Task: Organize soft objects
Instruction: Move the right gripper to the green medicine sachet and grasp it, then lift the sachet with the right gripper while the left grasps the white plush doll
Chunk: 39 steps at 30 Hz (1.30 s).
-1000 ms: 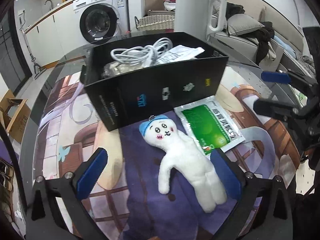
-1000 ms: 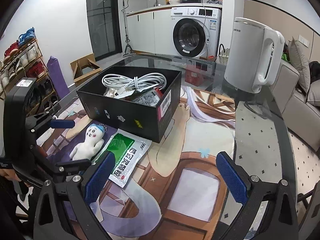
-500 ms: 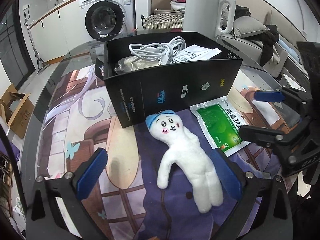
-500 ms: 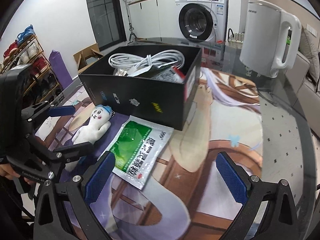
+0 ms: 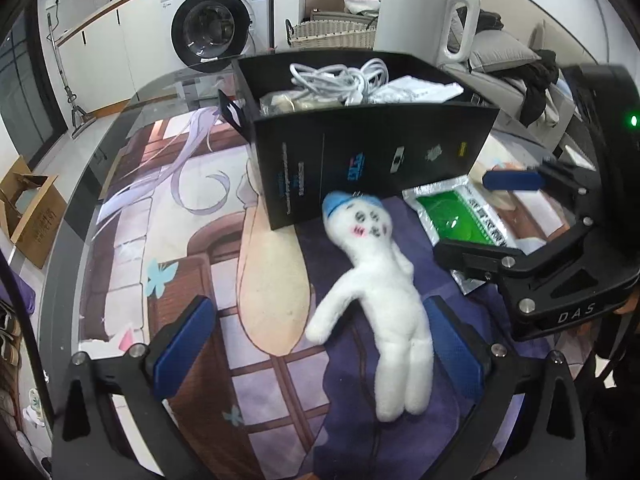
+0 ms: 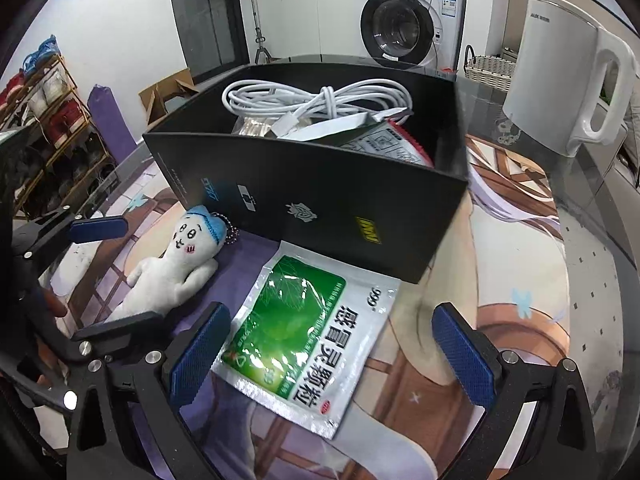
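Note:
A white plush doll with a blue cap point(image 5: 376, 292) lies on the printed mat in front of a black box point(image 5: 372, 160). My left gripper point(image 5: 320, 344) is open, its pads on either side of the doll's body and legs. A green and white sachet point(image 6: 296, 336) lies flat beside the doll. My right gripper point(image 6: 332, 356) is open and low over the sachet, which lies between its pads. The doll also shows in the right wrist view point(image 6: 176, 268), as does the box point(image 6: 312, 192). The right gripper shows in the left wrist view point(image 5: 492, 216).
The box holds a coiled white cable point(image 6: 316, 100) and paper packets. A white kettle point(image 6: 568, 76) stands behind the box at the right. A washing machine point(image 5: 220, 16), a wicker basket point(image 5: 332, 34) and a sofa lie beyond the glass table edge.
Both grippers have moved forward and lower. The left one now straddles the doll. The right one has swung left and now straddles the sachet.

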Available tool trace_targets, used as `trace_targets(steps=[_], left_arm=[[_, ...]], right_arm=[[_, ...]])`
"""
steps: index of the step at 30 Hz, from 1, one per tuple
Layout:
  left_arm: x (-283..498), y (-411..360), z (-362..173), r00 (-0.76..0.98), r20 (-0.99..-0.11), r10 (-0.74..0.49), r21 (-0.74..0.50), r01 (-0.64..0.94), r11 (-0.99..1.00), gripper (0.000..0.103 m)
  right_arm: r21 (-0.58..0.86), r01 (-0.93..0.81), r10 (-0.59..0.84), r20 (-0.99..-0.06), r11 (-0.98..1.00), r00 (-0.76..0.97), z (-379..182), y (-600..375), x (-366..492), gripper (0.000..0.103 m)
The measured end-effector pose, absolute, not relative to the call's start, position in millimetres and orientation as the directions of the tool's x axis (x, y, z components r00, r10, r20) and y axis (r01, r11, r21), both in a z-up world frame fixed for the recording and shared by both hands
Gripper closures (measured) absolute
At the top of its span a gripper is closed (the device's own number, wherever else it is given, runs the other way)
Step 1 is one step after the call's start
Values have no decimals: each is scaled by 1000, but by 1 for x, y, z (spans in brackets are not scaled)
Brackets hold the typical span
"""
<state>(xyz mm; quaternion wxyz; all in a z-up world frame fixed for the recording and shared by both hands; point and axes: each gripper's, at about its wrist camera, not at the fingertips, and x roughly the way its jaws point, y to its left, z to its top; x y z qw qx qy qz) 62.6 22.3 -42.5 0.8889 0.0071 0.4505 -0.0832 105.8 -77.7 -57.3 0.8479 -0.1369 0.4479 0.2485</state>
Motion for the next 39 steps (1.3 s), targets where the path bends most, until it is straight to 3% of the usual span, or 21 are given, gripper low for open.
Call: trace_targets(steps=[25,27,31,39], left_arm=[[64,17,-45,586,-802,-116,-34,149,988,0],[64,17,-45,586,-802,-116,-35,149,988,0],[64,17,-45,586,-802,-117,-35,149,988,0],[64,17,-45,585,-802,-116,-35,149,988,0]], right_arm=[[-49,-570,275,-840,820,468,-56,-123,103,1],[-40,-580,295,-831,814,472,-56,-122,101,8],[-42,-603,321,-816,797,481,-50,-117,94,37],[-53,-612,332,-802,789,497,-48,-118,79,56]])
